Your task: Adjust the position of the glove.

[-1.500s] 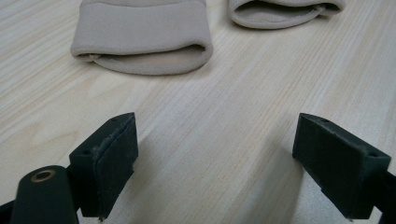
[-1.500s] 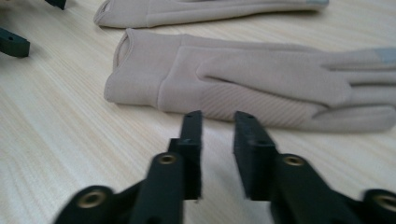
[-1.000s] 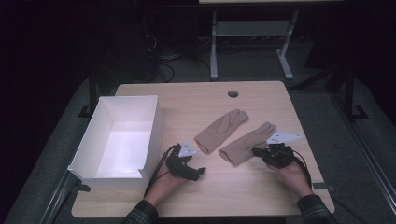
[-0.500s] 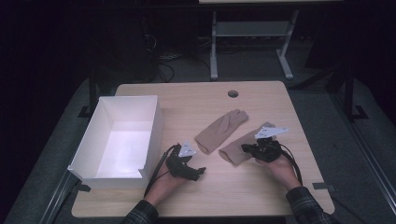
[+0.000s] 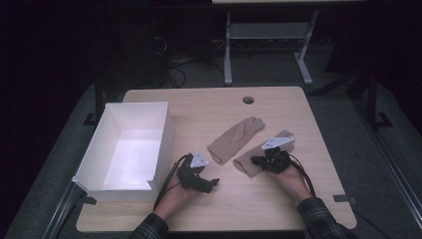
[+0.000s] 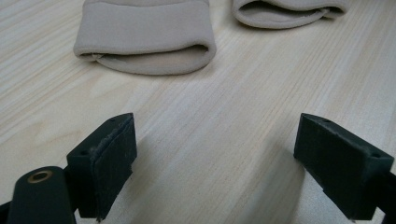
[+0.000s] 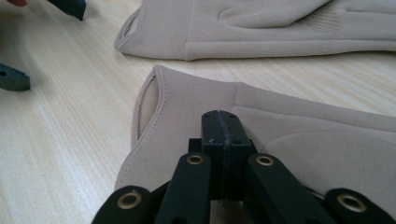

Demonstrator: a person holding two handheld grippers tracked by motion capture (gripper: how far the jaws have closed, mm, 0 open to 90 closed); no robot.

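Two beige gloves lie side by side on the wooden table (image 5: 199,109). The far glove (image 5: 236,139) (image 7: 261,28) lies flat, its cuff (image 6: 144,35) towards my left gripper. My right gripper (image 5: 256,160) (image 7: 219,116) is shut and sits over the cuff end of the near glove (image 5: 244,165) (image 7: 289,130); I see no fabric between its jaws. That glove's cuff (image 6: 285,11) is open. My left gripper (image 5: 210,184) (image 6: 215,158) (image 7: 41,43) rests low on the bare table, a little short of both cuffs, open and holding nothing.
An empty white box (image 5: 166,132) stands at the table's left side, close to my left hand. A round cable hole (image 5: 248,100) sits near the table's far edge. Beyond the table are a metal frame (image 5: 229,45) and floor cables.
My right gripper has moved left along the near glove, from its finger end to its cuff end. The left gripper and both gloves have stayed put.
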